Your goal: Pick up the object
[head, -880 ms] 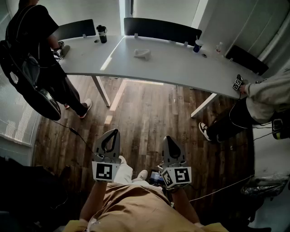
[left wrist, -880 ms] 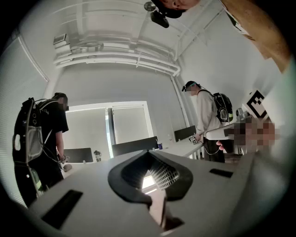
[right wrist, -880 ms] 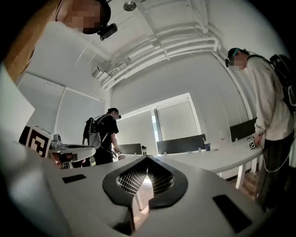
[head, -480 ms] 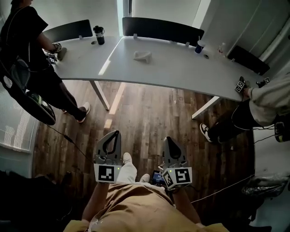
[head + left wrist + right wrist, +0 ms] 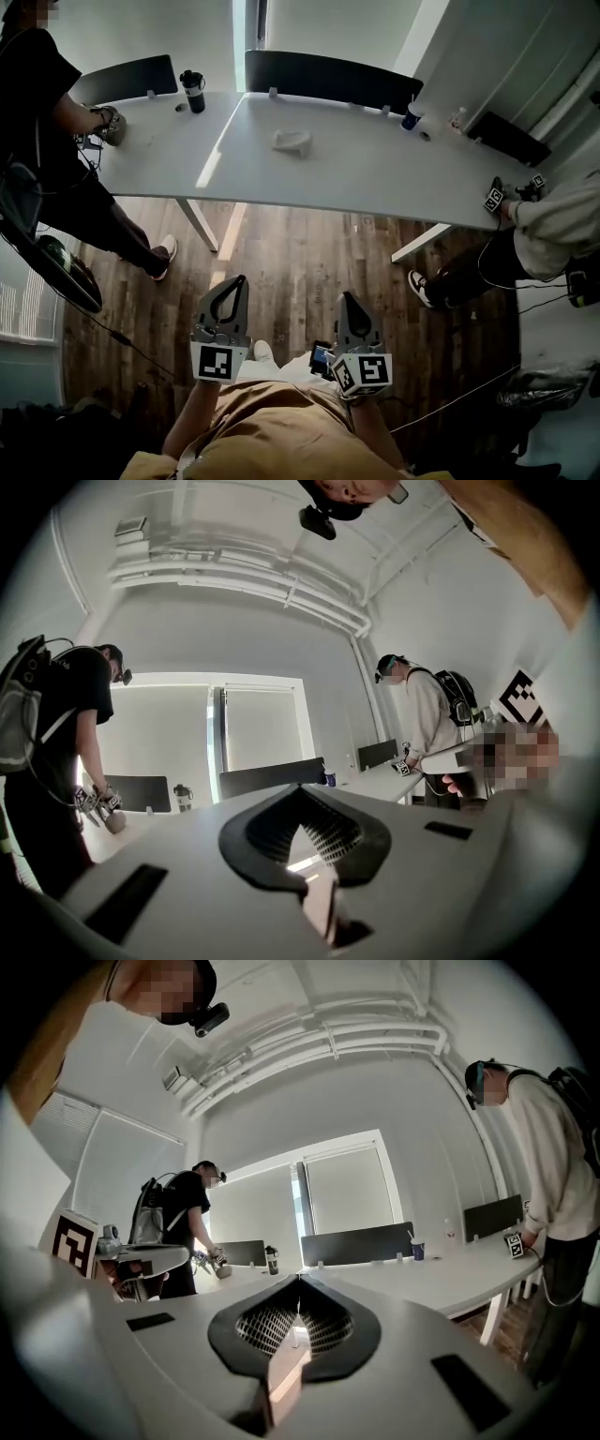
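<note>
both grippers level, side by side
left gripper (image 5: 240,281) and right gripper (image 5: 344,296) point forward, jaws closed together, nothing between them

Dark wood-plank floor (image 5: 309,253) fills the middle of the head view. Across the upper part runs a long white table (image 5: 356,164) on slanted white legs (image 5: 199,223), with a streak of light (image 5: 208,169) on its top at the upper left. 3 dark panels (image 5: 328,80) stand along its far edge, against a white wall (image 5: 319,23). In the left gripper view, a window with pale blinds (image 5: 253,728) glows at centre left, and white pipes (image 5: 234,578) cross the ceiling above.
</note>
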Motion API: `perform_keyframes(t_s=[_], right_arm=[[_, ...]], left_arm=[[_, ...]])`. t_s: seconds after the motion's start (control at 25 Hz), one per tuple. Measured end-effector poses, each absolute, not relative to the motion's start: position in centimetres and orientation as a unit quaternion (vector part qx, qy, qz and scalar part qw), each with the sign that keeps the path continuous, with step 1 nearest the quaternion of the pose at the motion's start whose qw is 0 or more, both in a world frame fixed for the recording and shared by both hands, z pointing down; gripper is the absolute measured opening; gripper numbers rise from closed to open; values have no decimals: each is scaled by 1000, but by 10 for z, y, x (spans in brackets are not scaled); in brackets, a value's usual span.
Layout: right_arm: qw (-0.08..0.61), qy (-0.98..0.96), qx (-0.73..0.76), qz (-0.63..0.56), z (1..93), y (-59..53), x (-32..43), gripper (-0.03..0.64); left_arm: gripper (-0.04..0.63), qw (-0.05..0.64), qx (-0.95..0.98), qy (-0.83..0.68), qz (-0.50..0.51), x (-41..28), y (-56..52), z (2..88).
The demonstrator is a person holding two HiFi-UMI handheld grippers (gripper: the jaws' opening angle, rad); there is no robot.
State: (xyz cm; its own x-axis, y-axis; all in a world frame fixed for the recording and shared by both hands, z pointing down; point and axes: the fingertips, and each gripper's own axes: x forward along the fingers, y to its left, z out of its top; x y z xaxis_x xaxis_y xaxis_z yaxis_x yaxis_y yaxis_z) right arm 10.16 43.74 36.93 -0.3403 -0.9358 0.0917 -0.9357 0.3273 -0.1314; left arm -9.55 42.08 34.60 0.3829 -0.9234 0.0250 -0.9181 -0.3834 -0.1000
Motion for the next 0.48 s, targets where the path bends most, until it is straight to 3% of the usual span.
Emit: perform_keyframes(t_s=[0.48], right_arm=[[-12,813,-574,-96,384,351,110,8]], left_arm=[[6,0,-823,565,-59,-104,337,369]])
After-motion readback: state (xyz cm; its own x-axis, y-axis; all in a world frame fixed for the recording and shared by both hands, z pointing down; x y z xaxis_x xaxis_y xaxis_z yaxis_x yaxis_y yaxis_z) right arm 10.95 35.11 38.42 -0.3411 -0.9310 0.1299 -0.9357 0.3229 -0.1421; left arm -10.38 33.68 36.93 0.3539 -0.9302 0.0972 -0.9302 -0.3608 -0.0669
